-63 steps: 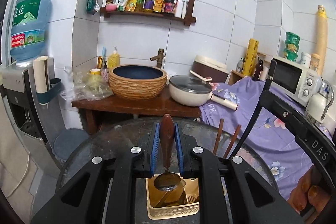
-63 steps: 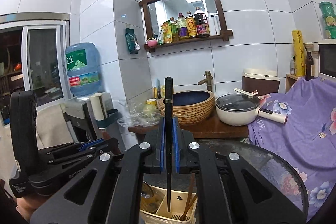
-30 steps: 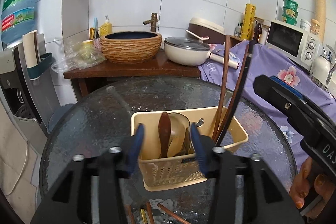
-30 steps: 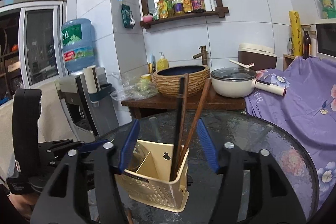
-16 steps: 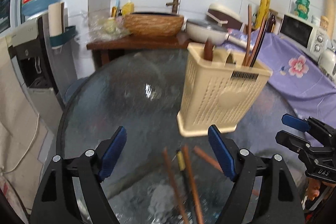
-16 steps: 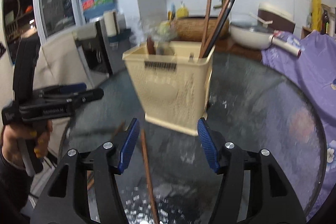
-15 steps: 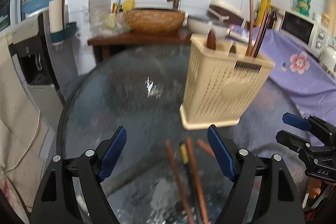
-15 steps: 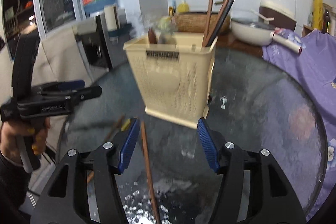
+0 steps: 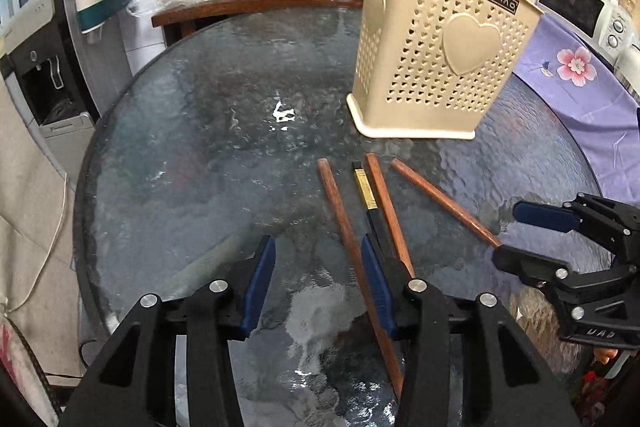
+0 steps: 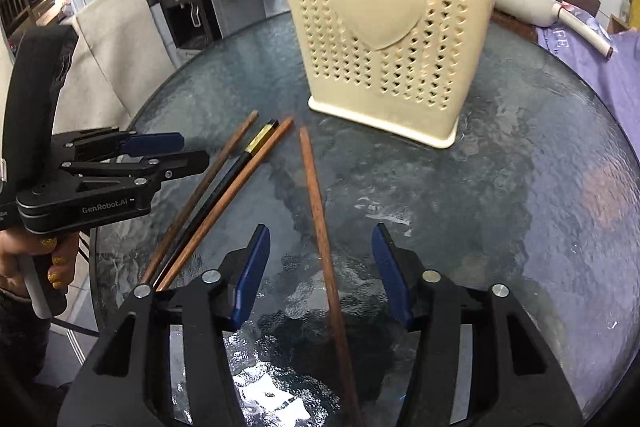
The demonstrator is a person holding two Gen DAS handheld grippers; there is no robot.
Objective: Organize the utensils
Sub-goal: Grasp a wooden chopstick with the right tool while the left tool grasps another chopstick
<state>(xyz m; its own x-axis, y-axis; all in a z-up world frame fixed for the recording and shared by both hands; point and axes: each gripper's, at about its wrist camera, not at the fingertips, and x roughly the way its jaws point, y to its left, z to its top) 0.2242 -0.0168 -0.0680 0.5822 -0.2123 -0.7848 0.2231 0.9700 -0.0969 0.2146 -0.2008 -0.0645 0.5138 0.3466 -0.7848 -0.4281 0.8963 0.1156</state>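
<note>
Several chopsticks lie loose on the round glass table (image 9: 200, 147) in front of a beige perforated holder (image 9: 440, 67) (image 10: 384, 35), which has chopsticks and a spoon handle sticking out. My left gripper (image 9: 318, 283) (image 10: 188, 149) hangs low over the table, jaws closing. A brown chopstick (image 9: 340, 211) runs between them near the right pad, untouched. A black gold-banded chopstick (image 9: 364, 187) (image 10: 256, 143) passes under the right finger. My right gripper (image 10: 322, 275) (image 9: 524, 237) is closing too, with a lone brown chopstick (image 10: 316, 195) lying midway between its pads.
A water dispenser (image 9: 52, 67) stands left of the table. Behind it a wooden shelf (image 9: 256, 3) carries a woven basin. A purple floral cloth (image 9: 580, 79) and a microwave (image 9: 576, 7) are on the right. A hand (image 10: 52, 259) grips the left gripper's handle.
Both grippers let go of the spoon and black chopstick into the holder, then dropped to the table in front of it. The loose chopsticks now lie under the jaws, and the left jaws have narrowed.
</note>
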